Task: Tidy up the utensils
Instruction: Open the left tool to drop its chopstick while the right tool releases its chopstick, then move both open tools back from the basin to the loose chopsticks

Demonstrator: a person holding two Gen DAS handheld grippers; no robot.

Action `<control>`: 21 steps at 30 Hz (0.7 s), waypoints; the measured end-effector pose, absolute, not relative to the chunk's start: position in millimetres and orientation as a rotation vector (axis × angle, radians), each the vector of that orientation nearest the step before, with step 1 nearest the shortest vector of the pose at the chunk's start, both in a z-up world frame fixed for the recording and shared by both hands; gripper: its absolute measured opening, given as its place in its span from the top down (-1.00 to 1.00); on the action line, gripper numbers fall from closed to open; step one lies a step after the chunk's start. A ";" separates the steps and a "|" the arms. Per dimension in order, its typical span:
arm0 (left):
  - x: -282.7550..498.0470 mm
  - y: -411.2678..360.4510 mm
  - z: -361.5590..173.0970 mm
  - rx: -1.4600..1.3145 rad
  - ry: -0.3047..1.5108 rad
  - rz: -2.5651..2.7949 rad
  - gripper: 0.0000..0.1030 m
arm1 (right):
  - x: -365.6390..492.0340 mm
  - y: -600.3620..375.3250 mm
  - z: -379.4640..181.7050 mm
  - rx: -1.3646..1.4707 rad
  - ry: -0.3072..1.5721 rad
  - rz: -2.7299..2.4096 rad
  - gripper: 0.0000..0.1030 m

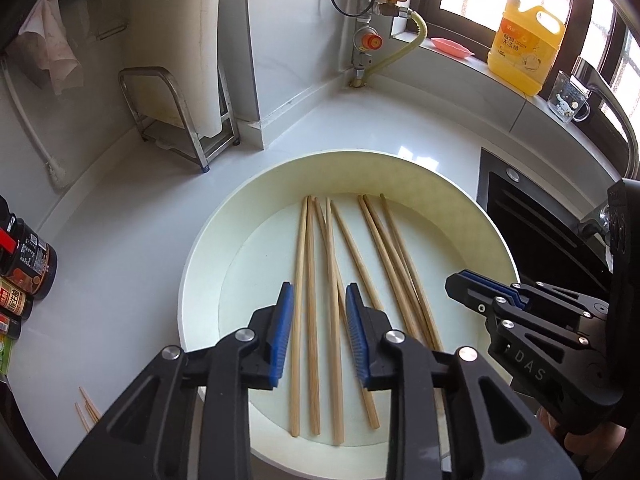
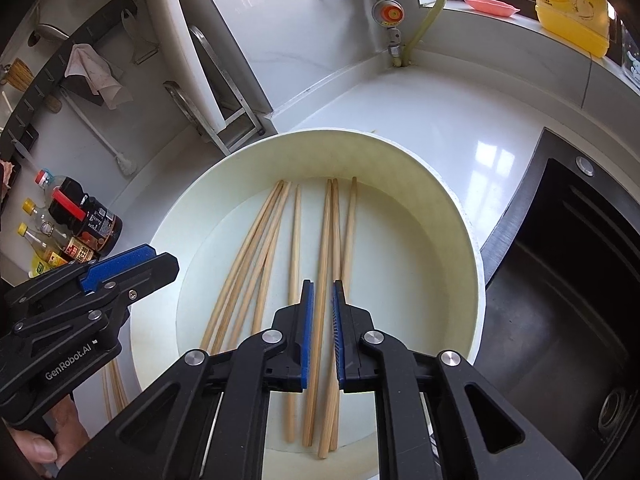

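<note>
While both grippers hover over the basin (image 1: pixel 208 240), I want to pick chopsticks (image 1: pixel 332 300) cleanly, not rake the whole lot. I judge the step in hand to be lining up a grasp, so I would come straight down along a stick's length, close on the thick end where the sticks lie apart, and lift level so nothing drags a neighbour.

My left gripper (image 1: pixel 318 334) stands moderately open and empty, its blue pads to either side of two or three sticks on the left of the spread. Whether the tips touch the basin floor I cannot tell.

My right gripper (image 2: pixel 322 334) is narrowed to a slim gap, with one stick (image 2: pixel 320 320) running up between the pads; I cannot tell if the pads already pinch it or just flank it. In the left view that gripper looks nearly closed from the side.

All these chopsticks lie flat in the basin, fanned and partly crossing. A few more sticks (image 1: pixel 86 410) lie on the counter (image 1: pixel 120 240) outside the basin's left rim.
</note>
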State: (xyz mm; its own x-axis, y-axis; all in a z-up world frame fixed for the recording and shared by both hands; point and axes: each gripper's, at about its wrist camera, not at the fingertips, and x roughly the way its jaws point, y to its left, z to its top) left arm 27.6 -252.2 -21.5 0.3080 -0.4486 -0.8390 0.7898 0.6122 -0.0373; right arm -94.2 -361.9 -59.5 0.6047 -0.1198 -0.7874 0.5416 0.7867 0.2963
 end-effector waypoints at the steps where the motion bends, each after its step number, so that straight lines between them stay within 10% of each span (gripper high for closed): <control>1: 28.0 -250.5 -21.3 0.419 0.943 -0.847 0.47 | -95.0 -361.1 -58.9 0.551 0.840 -0.407 0.83; 21: 20.5 -211.4 -14.3 0.390 0.951 -0.806 0.41 | -105.7 -339.4 -45.7 0.514 0.823 -0.390 0.83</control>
